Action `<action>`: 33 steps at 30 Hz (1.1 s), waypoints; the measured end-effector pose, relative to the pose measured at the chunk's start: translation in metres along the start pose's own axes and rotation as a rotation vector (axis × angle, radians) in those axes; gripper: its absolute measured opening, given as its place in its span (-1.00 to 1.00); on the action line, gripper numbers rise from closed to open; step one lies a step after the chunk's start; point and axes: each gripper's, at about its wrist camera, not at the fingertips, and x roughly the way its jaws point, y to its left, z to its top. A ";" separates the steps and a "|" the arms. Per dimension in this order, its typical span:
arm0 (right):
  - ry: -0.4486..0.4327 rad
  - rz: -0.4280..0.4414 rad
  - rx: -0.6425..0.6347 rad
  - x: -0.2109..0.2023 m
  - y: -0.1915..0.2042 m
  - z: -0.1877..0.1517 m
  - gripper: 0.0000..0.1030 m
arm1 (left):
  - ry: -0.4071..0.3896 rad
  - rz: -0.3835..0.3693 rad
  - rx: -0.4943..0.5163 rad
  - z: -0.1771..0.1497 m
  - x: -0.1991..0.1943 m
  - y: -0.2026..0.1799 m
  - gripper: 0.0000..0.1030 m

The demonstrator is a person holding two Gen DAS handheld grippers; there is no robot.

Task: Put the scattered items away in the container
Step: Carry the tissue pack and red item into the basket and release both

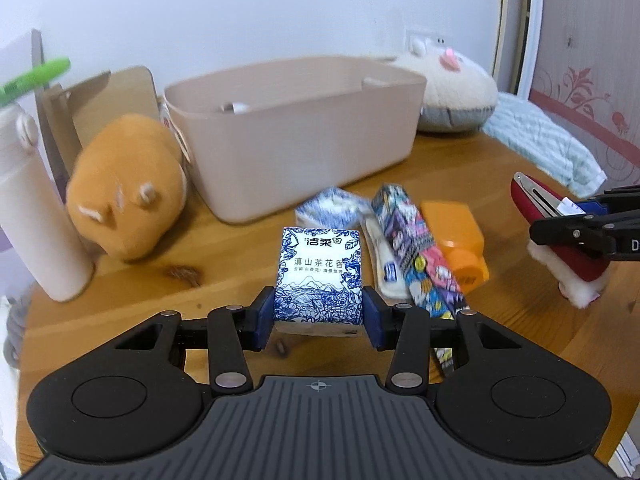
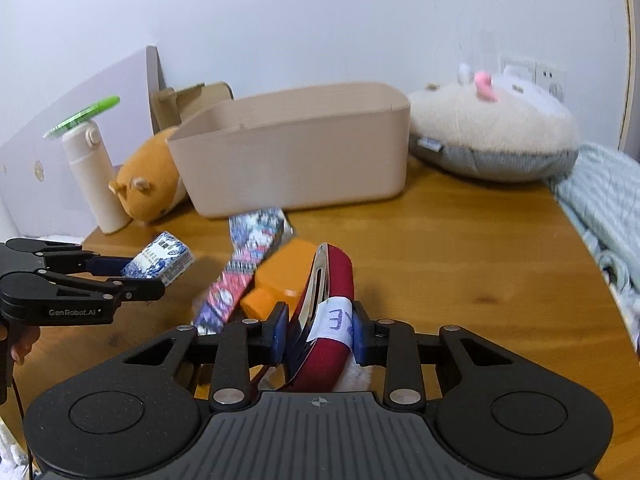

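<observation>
Left claw point(image 1: 318, 312) pinches a blue-white tissue pack point(image 1: 319, 276), blue pads tight on both sides, pack lifted off the tabletop point(image 1: 460, 184), in front of the beige container point(image 1: 296, 136). Right claw point(image 2: 320, 334) pinches a red hair clip point(image 2: 326, 312) with a white label and white fluff underneath, also in front of the container, to its right. Still on the tabletop before the container: second tissue pack point(image 1: 330, 208), patterned wrapper point(image 1: 416, 248), orange bottle point(image 1: 460, 240). Orange plush point(image 1: 128, 188) and cream bottle point(image 1: 36, 208) left of the container; cream plush point(image 1: 448, 92) behind it on the right.
</observation>
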 end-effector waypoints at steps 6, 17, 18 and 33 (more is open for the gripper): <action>-0.058 -0.010 -0.029 -0.012 0.001 0.025 -0.43 | -0.048 0.010 0.001 0.019 -0.015 0.003 -0.11; -0.175 -0.016 -0.085 -0.027 0.006 0.083 -0.43 | -0.152 0.037 0.017 0.069 -0.031 0.003 -0.11; -0.180 -0.015 -0.088 -0.026 0.006 0.087 -0.43 | -0.163 0.040 0.012 0.075 -0.031 0.004 -0.11; -0.181 -0.010 -0.046 0.039 -0.002 0.150 -0.43 | -0.234 0.116 -0.047 0.147 0.018 0.025 -0.10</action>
